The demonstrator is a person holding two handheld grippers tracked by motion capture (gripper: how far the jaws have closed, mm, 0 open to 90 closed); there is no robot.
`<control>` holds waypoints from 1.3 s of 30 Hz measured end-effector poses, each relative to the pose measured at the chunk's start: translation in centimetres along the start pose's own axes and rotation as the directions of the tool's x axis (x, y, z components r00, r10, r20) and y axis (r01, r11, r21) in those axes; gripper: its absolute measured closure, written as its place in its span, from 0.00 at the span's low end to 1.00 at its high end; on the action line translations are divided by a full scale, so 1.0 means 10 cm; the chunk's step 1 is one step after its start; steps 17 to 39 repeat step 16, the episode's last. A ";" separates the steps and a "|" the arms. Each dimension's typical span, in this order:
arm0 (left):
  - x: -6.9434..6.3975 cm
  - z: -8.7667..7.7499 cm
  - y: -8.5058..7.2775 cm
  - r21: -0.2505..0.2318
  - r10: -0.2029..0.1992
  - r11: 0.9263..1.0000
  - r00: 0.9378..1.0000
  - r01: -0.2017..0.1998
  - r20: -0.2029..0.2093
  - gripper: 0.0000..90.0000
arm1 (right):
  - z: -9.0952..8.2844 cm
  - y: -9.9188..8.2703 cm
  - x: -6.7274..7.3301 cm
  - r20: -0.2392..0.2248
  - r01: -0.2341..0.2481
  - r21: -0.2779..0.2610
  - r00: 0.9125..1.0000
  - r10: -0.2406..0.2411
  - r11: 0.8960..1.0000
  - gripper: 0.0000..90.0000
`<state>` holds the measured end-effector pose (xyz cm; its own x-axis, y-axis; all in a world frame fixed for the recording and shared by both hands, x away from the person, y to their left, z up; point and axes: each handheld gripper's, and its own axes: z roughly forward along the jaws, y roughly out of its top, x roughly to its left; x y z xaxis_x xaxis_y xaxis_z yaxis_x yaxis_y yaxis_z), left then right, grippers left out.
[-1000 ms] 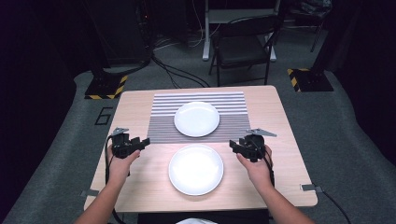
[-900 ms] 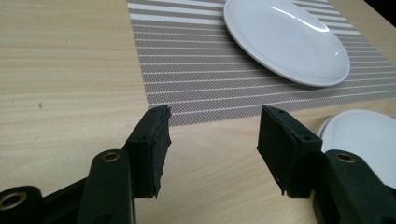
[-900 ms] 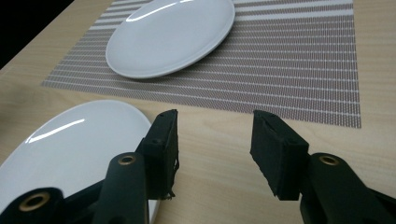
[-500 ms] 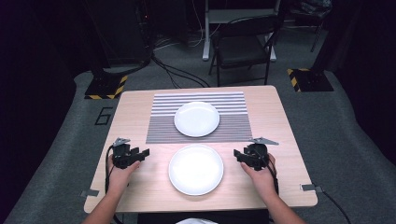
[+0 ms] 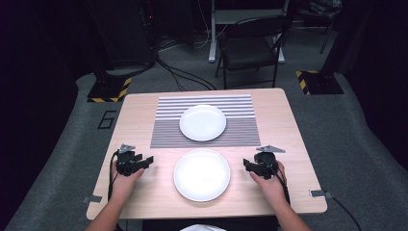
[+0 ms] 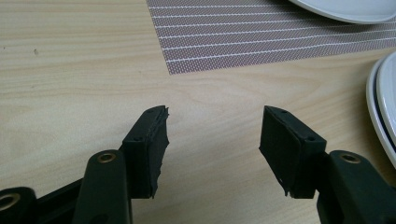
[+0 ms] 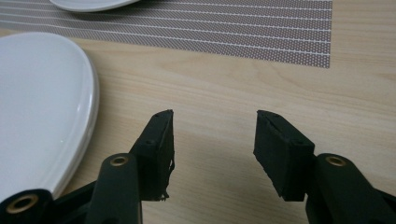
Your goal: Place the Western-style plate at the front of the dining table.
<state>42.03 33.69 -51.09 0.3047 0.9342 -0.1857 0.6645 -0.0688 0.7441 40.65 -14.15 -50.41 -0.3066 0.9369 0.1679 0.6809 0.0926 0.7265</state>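
Note:
A white plate point(image 5: 202, 174) lies on the wooden table point(image 5: 139, 120) near its front edge. A second white plate point(image 5: 202, 122) rests on a striped grey placemat point(image 5: 168, 134) behind it. My left gripper point(image 5: 147, 161) sits low over the wood, left of the near plate, jaws pointing at it. It is open and empty point(image 6: 213, 123), with the plate's rim point(image 6: 385, 107) off to the right. My right gripper point(image 5: 246, 166) mirrors it on the plate's right side. Its jaws point(image 7: 214, 122) have just been opening, with only bare wood between them, and the plate point(image 7: 37, 107) lies to their left.
A black chair point(image 5: 250, 48) stands behind the table. Stand bases with yellow-black stripes sit on the floor at back left point(image 5: 108, 89) and back right point(image 5: 317, 82). Cables trail across the grey carpet.
Both hands have come down and back toward the table's front edge, ending level with the near plate on either side. The plates have not moved.

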 end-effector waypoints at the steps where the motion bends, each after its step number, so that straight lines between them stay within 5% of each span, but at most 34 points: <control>1: 0.00 0.01 0.00 -0.007 0.004 1.000 1.000 -0.004 -0.003 0.46 | 0.01 -0.01 -0.01 0.010 0.011 0.000 1.000 -0.011 1.000 0.52; 12: -0.08 0.10 0.03 0.010 0.069 0.998 0.998 -0.069 0.011 0.45 | 0.03 -0.11 -0.07 0.054 0.007 0.014 0.998 -0.008 1.000 0.51; 39: -0.06 0.11 0.03 0.007 0.065 0.998 0.998 -0.065 0.001 0.45 | 0.01 -0.13 -0.10 0.060 -0.007 0.007 0.998 0.006 1.000 0.50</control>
